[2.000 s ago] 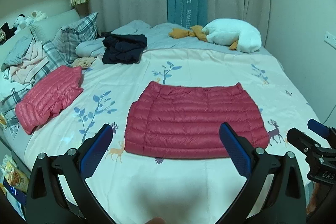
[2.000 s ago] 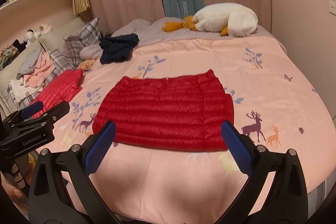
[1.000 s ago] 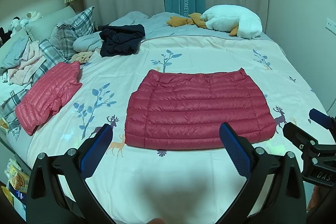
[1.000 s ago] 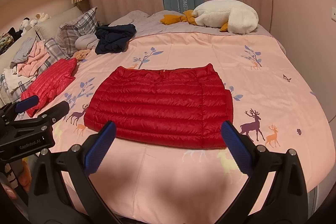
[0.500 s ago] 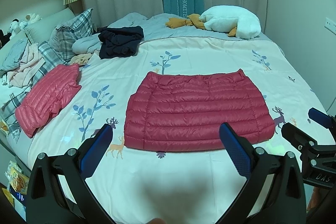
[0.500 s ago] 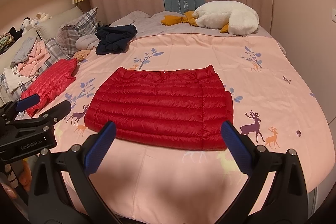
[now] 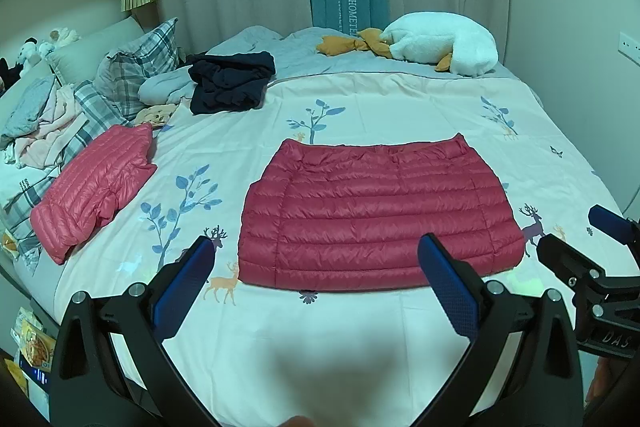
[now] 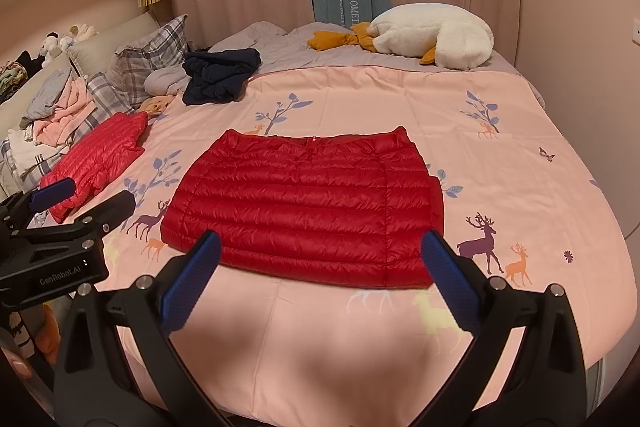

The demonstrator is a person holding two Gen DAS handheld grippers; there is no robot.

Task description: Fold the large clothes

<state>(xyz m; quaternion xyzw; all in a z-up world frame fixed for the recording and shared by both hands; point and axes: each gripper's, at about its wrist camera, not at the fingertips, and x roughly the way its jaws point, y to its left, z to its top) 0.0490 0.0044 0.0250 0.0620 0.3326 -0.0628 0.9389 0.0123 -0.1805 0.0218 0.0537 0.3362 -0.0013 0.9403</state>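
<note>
A red quilted down jacket (image 7: pixel 376 215) lies folded into a flat trapezoid in the middle of the bed; it also shows in the right wrist view (image 8: pixel 308 203). My left gripper (image 7: pixel 316 287) is open and empty, held above the bed's near edge in front of the jacket. My right gripper (image 8: pixel 320 283) is open and empty too, beside the left one, short of the jacket's near hem. Each gripper shows at the edge of the other's view: the right one (image 7: pixel 600 267), the left one (image 8: pixel 52 239).
A second folded red down jacket (image 7: pixel 92 187) lies at the left. A dark navy garment (image 7: pixel 228 79) is bunched at the back. Plaid pillows (image 7: pixel 136 67) and a clothes pile (image 7: pixel 40 123) are far left. A white plush goose (image 7: pixel 440 43) lies at the back right.
Both grippers have drifted slightly, with the view shifting a little. The jacket has not moved and both grippers stay open.
</note>
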